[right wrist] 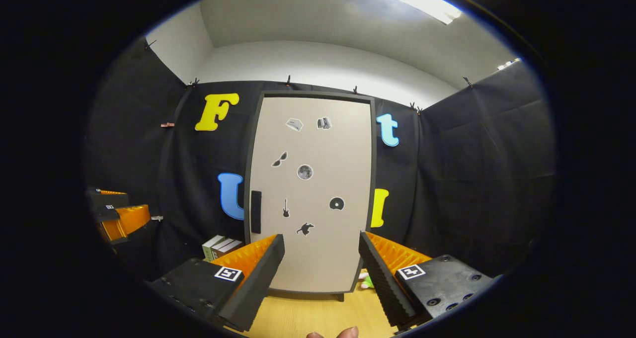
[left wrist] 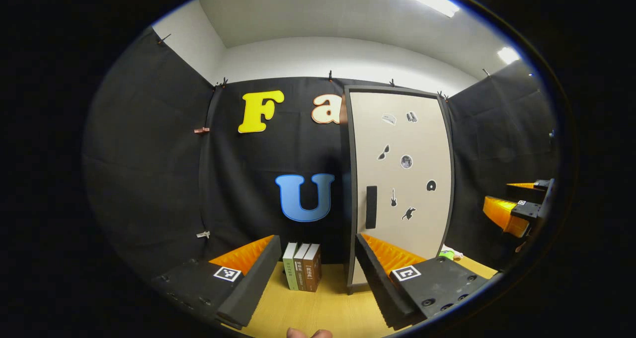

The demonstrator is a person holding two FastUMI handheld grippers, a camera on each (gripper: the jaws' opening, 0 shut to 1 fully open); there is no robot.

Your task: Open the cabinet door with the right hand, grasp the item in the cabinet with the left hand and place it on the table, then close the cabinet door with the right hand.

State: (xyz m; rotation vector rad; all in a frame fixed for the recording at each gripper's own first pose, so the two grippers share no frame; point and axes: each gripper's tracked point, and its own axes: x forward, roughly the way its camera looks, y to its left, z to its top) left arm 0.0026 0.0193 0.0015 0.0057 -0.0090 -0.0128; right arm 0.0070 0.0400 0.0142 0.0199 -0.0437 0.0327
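Note:
A tall beige cabinet (right wrist: 310,194) stands on the wooden table against the black cloth, its door shut and dotted with small dark stickers. A black vertical handle (right wrist: 256,211) sits on the door's left edge. Whatever is inside is hidden. My right gripper (right wrist: 320,273) is open and faces the door's lower half, some way short of it. In the left gripper view the cabinet (left wrist: 402,179) is to the right, with its handle (left wrist: 371,207) above my right finger. My left gripper (left wrist: 318,278) is open and holds nothing. The right gripper (left wrist: 516,211) shows at the far right edge.
Three upright books (left wrist: 302,273) stand on the table (left wrist: 318,308) just left of the cabinet. A small green and white thing (left wrist: 447,253) lies by the cabinet's right foot. Black cloth walls close in the back and both sides. The left gripper (right wrist: 117,213) appears far left in the right gripper view.

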